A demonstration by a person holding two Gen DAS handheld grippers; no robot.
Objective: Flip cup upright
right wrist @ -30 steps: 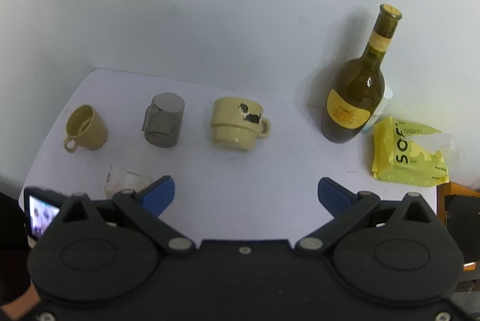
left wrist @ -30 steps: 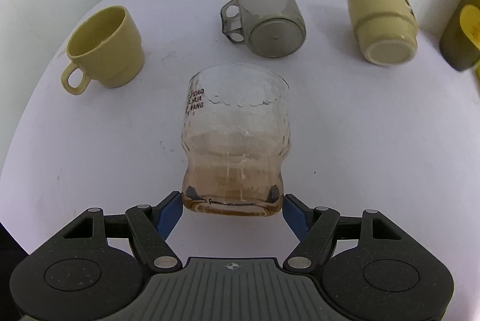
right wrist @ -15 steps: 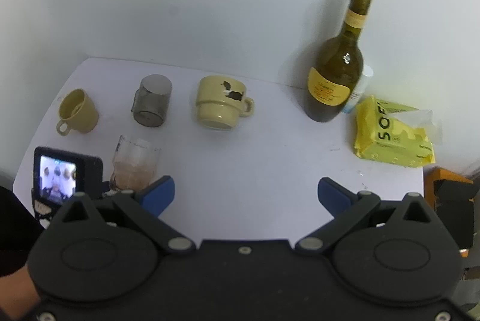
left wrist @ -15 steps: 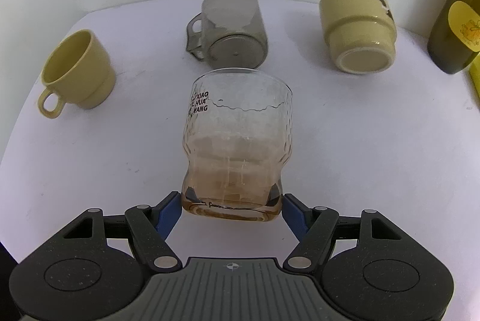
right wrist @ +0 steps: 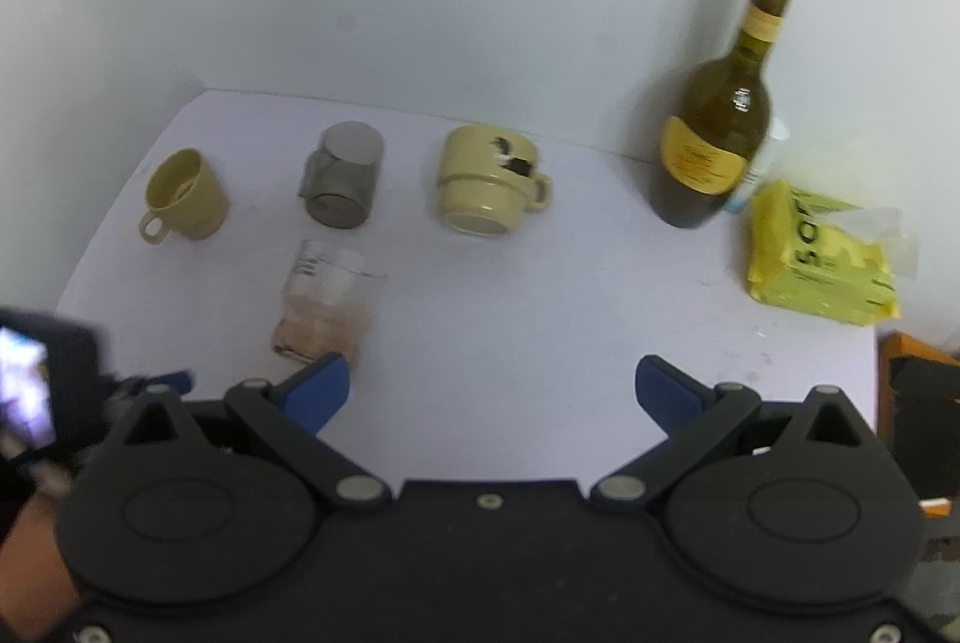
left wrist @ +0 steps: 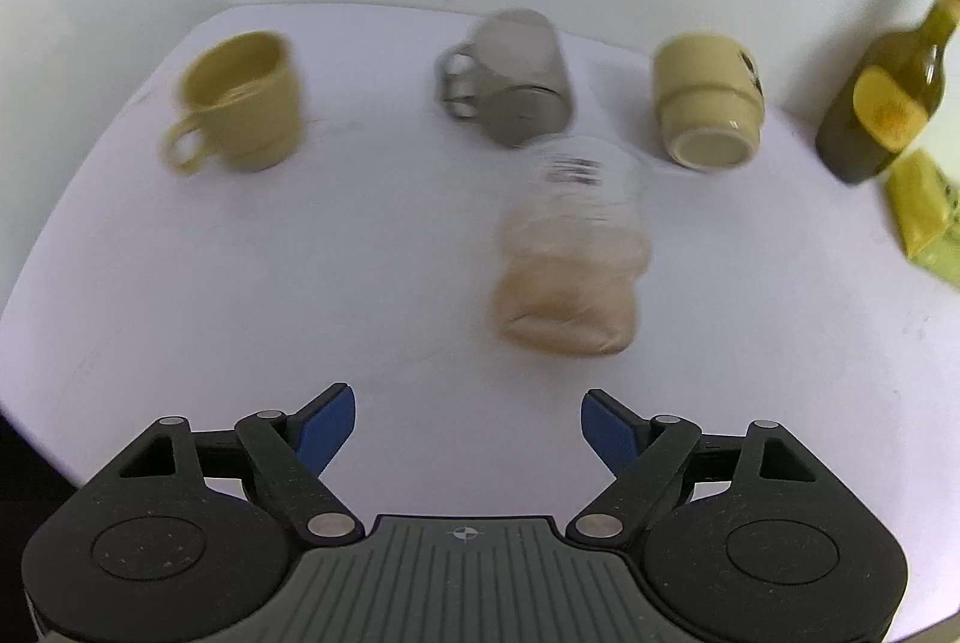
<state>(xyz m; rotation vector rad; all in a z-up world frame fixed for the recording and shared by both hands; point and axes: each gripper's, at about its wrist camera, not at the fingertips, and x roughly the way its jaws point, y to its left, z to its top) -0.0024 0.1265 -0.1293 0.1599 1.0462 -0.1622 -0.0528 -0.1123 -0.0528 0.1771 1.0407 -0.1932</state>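
A clear amber-tinted glass cup [left wrist: 573, 247] with black lettering stands upright on the white table, blurred; it also shows in the right wrist view [right wrist: 327, 304]. My left gripper [left wrist: 468, 424] is open and empty, drawn back from the glass. Behind it, a grey mug [left wrist: 510, 78] and a cream mug [left wrist: 708, 102] stand upside down, and a yellow cup [left wrist: 240, 102] stands upright at the left. My right gripper [right wrist: 489, 394] is open and empty, above the table's front.
A dark green wine bottle [right wrist: 717, 132] stands at the back right by the wall. A yellow tissue pack [right wrist: 816, 259] lies next to it near the table's right edge. The left gripper's screen [right wrist: 24, 391] shows at the left.
My left gripper has opened and let go of the glass, then pulled back and to the left. The glass now stands free on the table.
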